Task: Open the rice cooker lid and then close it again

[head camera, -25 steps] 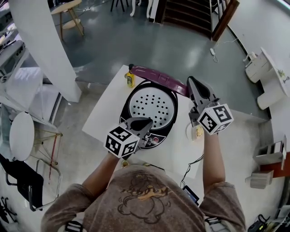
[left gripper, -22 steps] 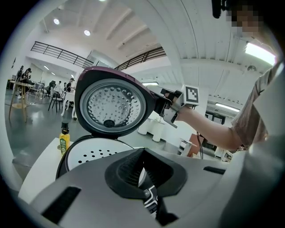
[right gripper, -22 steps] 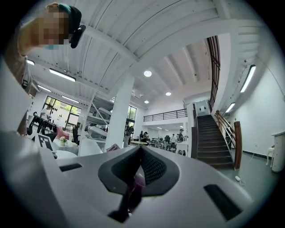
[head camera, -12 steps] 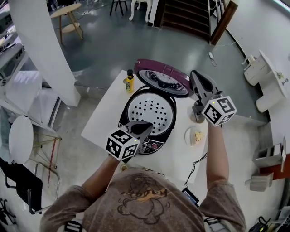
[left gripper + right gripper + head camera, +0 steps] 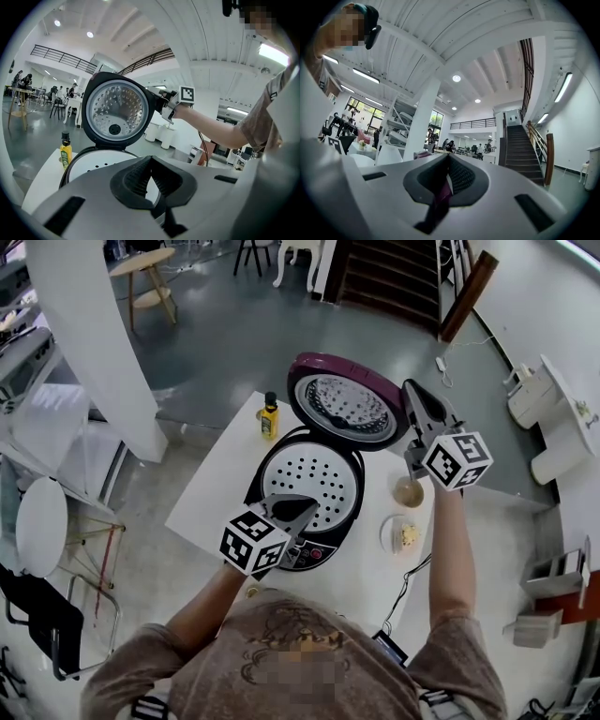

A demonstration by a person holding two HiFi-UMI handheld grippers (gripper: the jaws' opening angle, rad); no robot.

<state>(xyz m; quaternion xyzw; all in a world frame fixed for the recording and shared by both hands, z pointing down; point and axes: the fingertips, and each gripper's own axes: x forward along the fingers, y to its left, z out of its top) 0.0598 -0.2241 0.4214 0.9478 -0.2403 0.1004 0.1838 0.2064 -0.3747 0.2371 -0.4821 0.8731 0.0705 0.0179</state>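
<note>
The rice cooker (image 5: 305, 474) stands on the white table (image 5: 214, 486), its perforated inner plate showing. Its purple lid (image 5: 345, 409) is swung up and back, with the dimpled metal underside facing me. My right gripper (image 5: 411, 390) is shut on the lid's right rim; in the right gripper view a purple sliver of the lid (image 5: 442, 196) sits between the jaws of the right gripper (image 5: 449, 157). My left gripper (image 5: 307, 506) is shut and hovers over the cooker's front rim above the control panel, holding nothing. The left gripper view shows the left gripper (image 5: 151, 159) pointing at the raised lid (image 5: 115, 112).
A yellow bottle (image 5: 270, 416) stands at the table's far left corner. A small cup (image 5: 409, 491) and a plate with food (image 5: 403, 535) sit to the right of the cooker. A cable hangs off the table's near right edge.
The lid has swung from nearly flat behind the pot to standing open. My right gripper rose and moved away with the rim. The left gripper stayed put.
</note>
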